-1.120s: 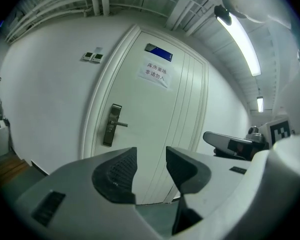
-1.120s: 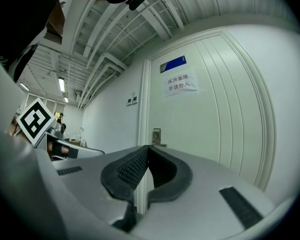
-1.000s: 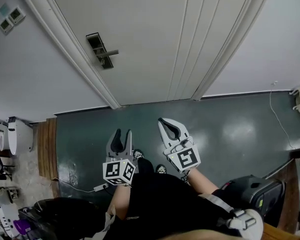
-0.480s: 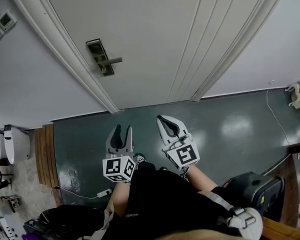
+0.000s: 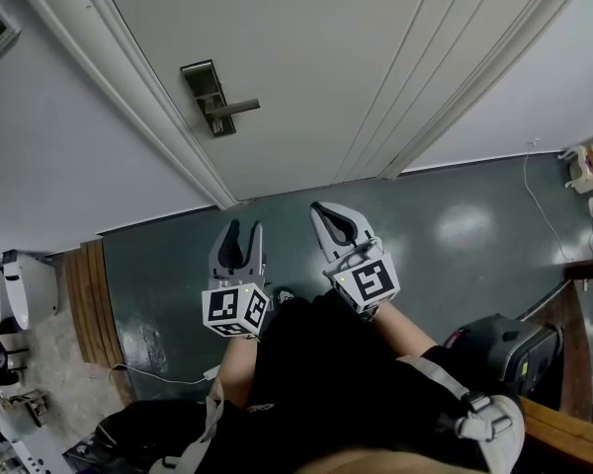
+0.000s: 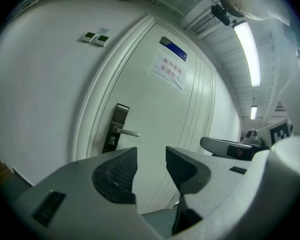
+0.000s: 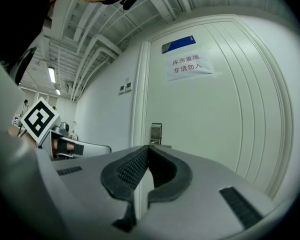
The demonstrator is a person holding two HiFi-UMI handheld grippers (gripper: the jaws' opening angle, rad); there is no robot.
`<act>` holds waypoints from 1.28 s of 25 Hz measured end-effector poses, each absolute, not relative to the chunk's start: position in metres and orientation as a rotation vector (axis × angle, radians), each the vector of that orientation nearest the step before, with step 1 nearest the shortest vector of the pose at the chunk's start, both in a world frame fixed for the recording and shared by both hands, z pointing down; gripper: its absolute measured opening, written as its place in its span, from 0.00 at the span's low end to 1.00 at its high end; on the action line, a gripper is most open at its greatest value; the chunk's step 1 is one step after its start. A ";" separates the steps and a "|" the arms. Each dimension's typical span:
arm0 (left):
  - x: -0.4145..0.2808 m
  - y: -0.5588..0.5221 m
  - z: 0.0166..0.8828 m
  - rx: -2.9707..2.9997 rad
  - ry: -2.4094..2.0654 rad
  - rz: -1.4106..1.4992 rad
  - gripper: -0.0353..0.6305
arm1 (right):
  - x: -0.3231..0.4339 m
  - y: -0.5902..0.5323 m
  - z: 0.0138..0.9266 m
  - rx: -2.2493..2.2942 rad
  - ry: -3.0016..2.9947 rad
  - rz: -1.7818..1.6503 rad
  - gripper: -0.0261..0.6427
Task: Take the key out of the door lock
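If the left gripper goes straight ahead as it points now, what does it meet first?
Probably the door, on its bare panel right of the handle, not the lock. Nothing stands between; the left gripper is open and empty.

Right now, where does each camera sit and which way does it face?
Head view: on the person's head, looking steeply down at the door, floor, both forearms, left tongs and right tongs.
Left gripper view: rides the left tongs, facing the door along open jaws.
Right gripper view: rides the right tongs, facing the door along shut jaws.
All three share the lock plate.
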State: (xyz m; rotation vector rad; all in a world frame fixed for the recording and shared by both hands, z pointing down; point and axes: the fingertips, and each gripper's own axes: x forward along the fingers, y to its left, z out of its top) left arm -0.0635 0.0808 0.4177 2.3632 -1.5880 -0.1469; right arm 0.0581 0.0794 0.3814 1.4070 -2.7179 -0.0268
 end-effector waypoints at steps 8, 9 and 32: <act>-0.081 0.046 0.423 2.332 -1.580 -0.173 0.30 | 0.030 0.046 0.383 1.347 -2.726 -0.048 0.05; -0.082 0.039 0.423 2.328 -1.582 -0.178 0.30 | 0.029 0.039 0.384 1.342 -2.733 -0.048 0.05; -0.059 -0.103 0.439 2.126 -1.702 -0.178 0.30 | 0.037 -0.115 0.384 1.089 -2.951 0.038 0.05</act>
